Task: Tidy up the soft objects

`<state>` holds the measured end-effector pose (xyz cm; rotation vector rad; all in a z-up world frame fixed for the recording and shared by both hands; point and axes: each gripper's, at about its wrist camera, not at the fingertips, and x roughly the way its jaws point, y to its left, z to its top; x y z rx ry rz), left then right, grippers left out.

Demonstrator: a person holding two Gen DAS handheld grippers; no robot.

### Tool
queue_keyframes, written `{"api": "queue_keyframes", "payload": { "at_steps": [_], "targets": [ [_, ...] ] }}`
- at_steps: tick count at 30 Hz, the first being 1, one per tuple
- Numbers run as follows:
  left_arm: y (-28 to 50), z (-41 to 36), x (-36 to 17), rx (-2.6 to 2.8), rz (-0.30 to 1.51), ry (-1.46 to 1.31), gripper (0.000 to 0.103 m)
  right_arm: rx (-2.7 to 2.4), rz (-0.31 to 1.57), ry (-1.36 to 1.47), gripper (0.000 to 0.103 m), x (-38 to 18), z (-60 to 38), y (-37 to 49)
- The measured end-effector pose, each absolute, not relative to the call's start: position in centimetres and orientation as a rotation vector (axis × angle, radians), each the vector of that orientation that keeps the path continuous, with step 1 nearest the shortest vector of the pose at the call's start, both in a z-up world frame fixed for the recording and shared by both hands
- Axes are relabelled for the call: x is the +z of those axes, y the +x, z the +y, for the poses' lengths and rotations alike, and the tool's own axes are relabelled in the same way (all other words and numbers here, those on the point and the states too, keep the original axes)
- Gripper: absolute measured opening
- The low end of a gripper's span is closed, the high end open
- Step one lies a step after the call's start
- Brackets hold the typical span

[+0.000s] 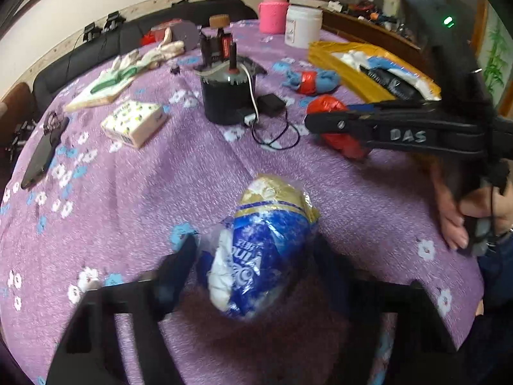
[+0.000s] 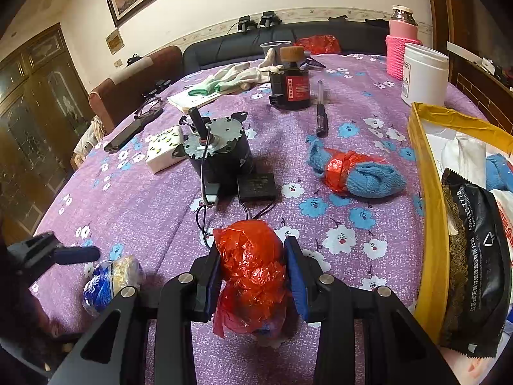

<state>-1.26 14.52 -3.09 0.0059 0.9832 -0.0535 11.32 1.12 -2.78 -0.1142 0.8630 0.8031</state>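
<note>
A soft bundle in blue and gold plastic [image 1: 263, 250] lies on the purple flowered cloth between the fingers of my left gripper [image 1: 256, 250], whose pads touch its two sides; the right wrist view shows the same bundle [image 2: 109, 282] at lower left. My right gripper [image 2: 253, 250] is shut on a crumpled red plastic bundle [image 2: 253, 272] just above the table. From the left wrist view, that right gripper [image 1: 327, 115] and red bundle [image 1: 336, 138] sit at mid right. A blue cloth tied with red plastic [image 2: 352, 173] lies further back.
A yellow box [image 2: 429, 192] with bags and cloths stands at the right. A black motor [image 2: 218, 154] with wires, a dark bottle [image 2: 291, 80], a pen [image 2: 320, 112], a tissue pack [image 2: 163, 150], gloves [image 2: 231, 77], a phone [image 2: 128, 134] and a white jar [image 2: 423, 77] lie around.
</note>
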Motion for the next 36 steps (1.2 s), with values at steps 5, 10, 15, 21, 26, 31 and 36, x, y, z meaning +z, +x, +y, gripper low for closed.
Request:
{"api": "queue_keyframes", "payload": {
  "at_steps": [5, 10, 15, 21, 26, 31, 36],
  "targets": [
    [-0.8, 14.7, -2.9, 0.006, 0.955, -0.034, 0.045, 0.82, 0.861, -0.129, 0.04, -2.7, 1.4, 11.0],
    [0.0, 15.8, -1.8, 0.099, 0.904, -0.118, 0.045, 0.838, 0.854, -0.192, 0.041, -2.9, 2.4, 10.2],
    [1.0, 16.9, -1.9, 0.176, 0.87, -0.167, 0.045, 0.816, 0.831, -0.273, 0.062, -3.1, 3.3, 9.4],
    [1.1, 17.8, -2.2, 0.223, 0.841, -0.203, 0.045, 0.817, 0.823, -0.307, 0.041, -3.2, 3.4, 8.9],
    [0.8, 18.0, -2.2, 0.247, 0.805, -0.208, 0.045, 0.845, 0.717, -0.258, 0.041, -1.4, 2.8, 7.8],
    [-0.2, 17.9, -0.9, 0.298, 0.704, -0.177, 0.045, 0.849, 0.656, -0.201, 0.041, -0.2, 2.1, 7.5],
    [-1.8, 17.3, 1.1, 0.36, 0.554, -0.117, 0.046, 0.845, 0.568, -0.161, 0.041, 1.1, 1.4, 6.8]
  ]
}}
